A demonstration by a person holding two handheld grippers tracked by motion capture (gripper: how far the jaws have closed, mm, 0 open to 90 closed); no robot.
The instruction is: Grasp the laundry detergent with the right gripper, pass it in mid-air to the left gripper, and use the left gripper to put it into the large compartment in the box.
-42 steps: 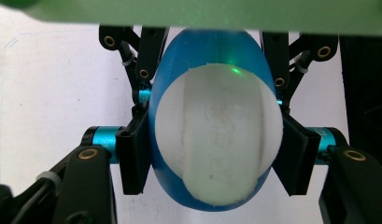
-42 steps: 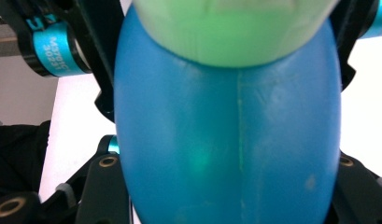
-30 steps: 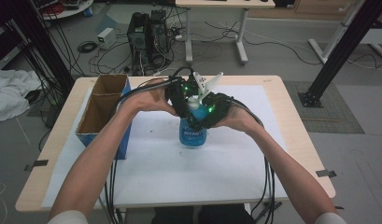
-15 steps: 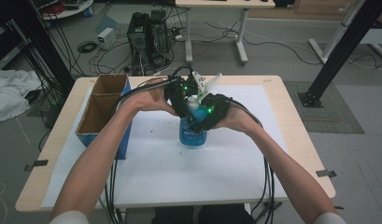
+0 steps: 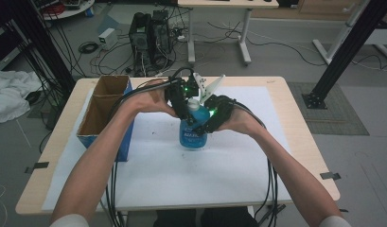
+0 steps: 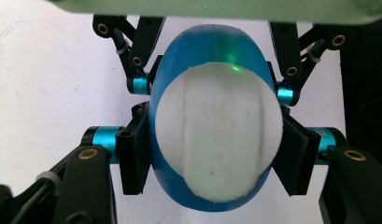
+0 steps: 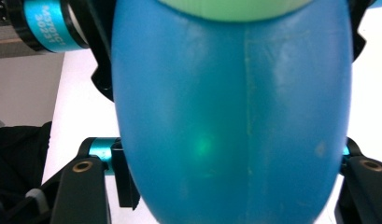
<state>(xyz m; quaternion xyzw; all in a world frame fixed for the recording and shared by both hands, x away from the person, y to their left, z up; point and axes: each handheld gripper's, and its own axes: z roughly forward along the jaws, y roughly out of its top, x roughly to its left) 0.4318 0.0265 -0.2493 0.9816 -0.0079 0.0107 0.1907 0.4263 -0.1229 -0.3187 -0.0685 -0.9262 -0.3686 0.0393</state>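
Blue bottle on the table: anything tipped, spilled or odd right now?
Nothing stands out. The blue bottle stands upright on the white mat, no spill around it. The left gripper is clamped on it; the right gripper has just been opening around it.

You can read little here. In the right gripper view, a cyan metal sleeve (image 7: 45, 24) at the top left carries small engraved characters, something like "M57B1C7 3023", not sure. The blue bottle (image 5: 193, 133) has a white label, but its print is too blurred.

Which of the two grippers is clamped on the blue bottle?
The left gripper: its pads press both sides of the blue bottle. The right gripper has just been opening around it.
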